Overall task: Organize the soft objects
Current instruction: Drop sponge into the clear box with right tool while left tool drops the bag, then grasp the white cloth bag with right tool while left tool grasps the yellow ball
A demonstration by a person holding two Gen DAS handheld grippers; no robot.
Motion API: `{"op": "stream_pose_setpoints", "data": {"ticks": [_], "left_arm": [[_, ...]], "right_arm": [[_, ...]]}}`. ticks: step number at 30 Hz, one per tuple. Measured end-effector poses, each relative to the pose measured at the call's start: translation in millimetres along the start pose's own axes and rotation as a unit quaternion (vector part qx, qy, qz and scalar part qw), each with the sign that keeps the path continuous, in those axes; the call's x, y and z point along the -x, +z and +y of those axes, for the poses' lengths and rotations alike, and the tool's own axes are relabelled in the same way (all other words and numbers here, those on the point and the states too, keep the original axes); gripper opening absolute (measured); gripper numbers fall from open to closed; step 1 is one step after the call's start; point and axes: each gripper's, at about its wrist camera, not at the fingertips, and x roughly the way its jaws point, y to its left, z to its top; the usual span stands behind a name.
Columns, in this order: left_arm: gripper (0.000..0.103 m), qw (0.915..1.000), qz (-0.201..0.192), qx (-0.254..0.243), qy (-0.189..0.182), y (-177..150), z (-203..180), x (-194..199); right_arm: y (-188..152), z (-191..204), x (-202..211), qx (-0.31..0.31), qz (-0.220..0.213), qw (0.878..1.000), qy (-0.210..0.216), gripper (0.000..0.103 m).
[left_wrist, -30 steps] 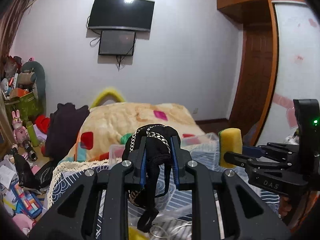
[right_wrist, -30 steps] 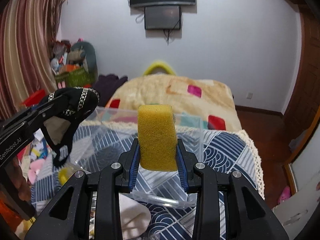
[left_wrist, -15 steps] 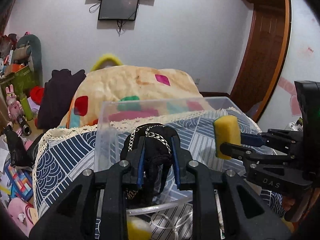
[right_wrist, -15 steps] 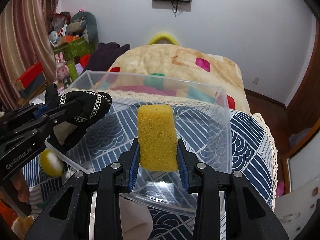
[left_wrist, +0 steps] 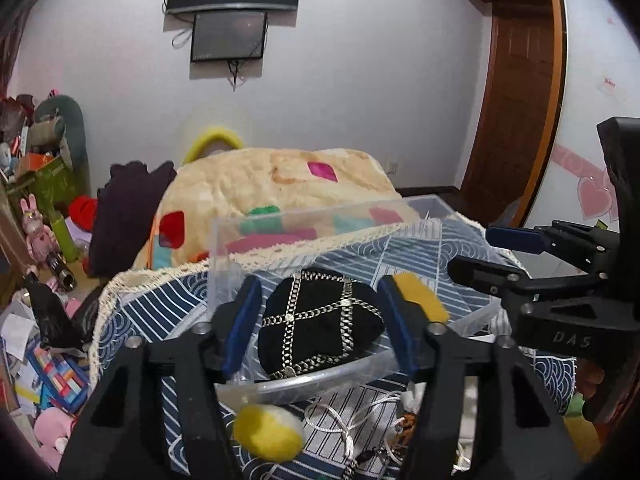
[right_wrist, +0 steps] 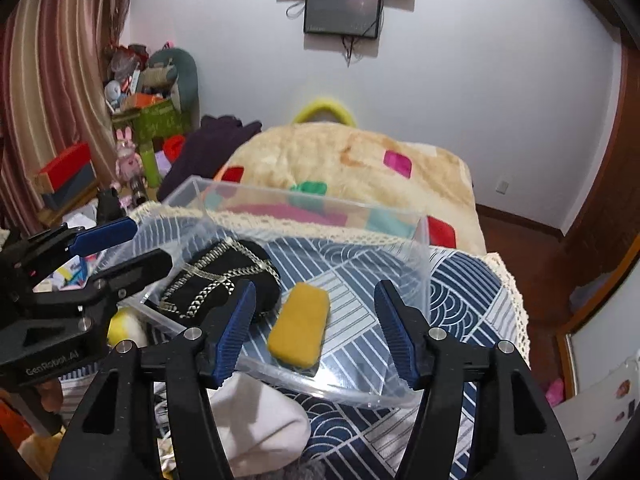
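A clear plastic bin stands on the blue patterned cloth; it also shows in the left wrist view. Inside lie a black pouch with silver chains and a yellow sponge, partly seen in the left wrist view. My left gripper is open and empty, just above the pouch; it also shows in the right wrist view. My right gripper is open and empty above the sponge; it also shows in the left wrist view.
A yellow-white ball and silver cords lie on the cloth before the bin. A white soft bundle lies near the right gripper. A cream blanket lies behind. Clutter covers the floor at left.
Both grippers have opened over the bin. The black pouch and the yellow sponge left the jaws and now lie inside the bin.
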Motion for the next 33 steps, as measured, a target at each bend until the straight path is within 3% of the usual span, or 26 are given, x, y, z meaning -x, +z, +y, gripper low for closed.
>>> {"op": "stream_pose_setpoints", "data": {"ticks": [7,12,17,23,33], "left_arm": [[0.075,0.9998,-0.017,0.005,0.001,-11.1,4.6,34.4],[0.084,0.9995,-0.024,0.005,0.02,-23.6,11.2,51.1],[0.086,0.9989,-0.021,-0.01,0.039,-38.7,14.0,56.9],[0.086,0.9992,0.004,-0.009,0.038,-59.9,18.5,47.3],[0.083,0.9983,0.05,0.016,0.025,-87.6,29.6,14.5]], "right_arm": [[-4.5,5.1,32.8,0.01,-0.047,0.999,-0.002,0.072],[-18.7,9.4,41.5,0.01,-0.055,0.998,0.004,0.077],[-37.2,14.7,33.4,0.01,-0.038,0.999,0.012,0.078],[-64.7,16.4,13.8,-0.002,-0.003,1.0,0.024,0.078],[-79.2,15.1,-11.3,-0.032,0.047,0.996,0.073,0.078]]}}
